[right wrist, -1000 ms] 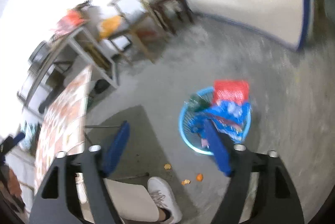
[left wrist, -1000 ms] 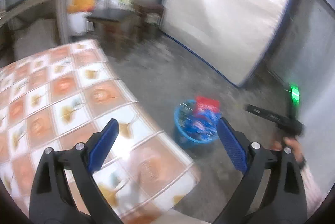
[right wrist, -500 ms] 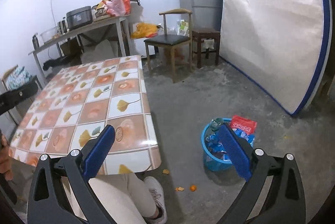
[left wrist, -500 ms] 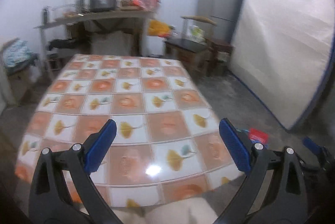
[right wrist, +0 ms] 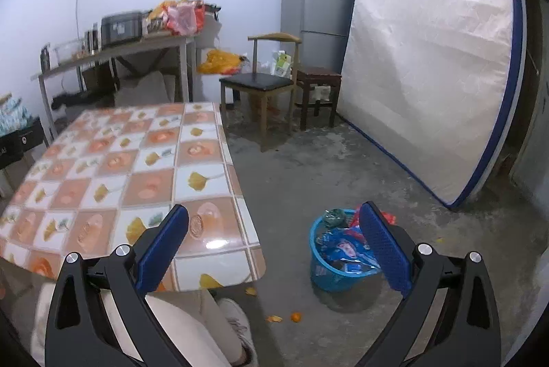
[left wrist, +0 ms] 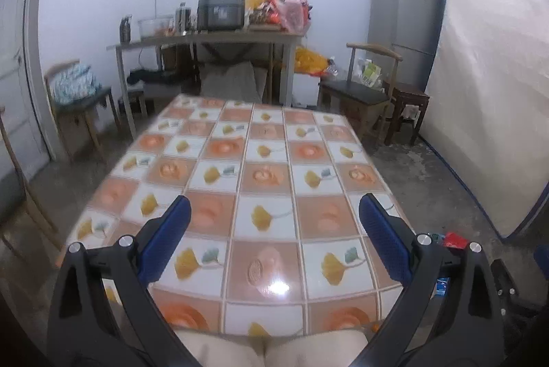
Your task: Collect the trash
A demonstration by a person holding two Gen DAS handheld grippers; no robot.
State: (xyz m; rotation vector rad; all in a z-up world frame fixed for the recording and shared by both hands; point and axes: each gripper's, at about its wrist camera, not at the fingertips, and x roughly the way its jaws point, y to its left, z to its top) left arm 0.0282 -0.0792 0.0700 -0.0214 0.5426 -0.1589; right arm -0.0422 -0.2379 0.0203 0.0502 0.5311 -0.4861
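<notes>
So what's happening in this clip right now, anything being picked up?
Nothing is held. A seated person holds both grippers open and empty over the near edge of the tiled table: the left gripper faces down the tabletop, and the right gripper looks past the table corner. On the floor to the right, the blue basket is full of wrappers, and a few orange scraps lie loose near the person's shoe.

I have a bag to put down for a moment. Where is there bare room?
The tiled table top is bare edge to edge. Open floor lies between table and mattress. Crowded: the back shelf table, and the blue basket, full of wrappers.
</notes>
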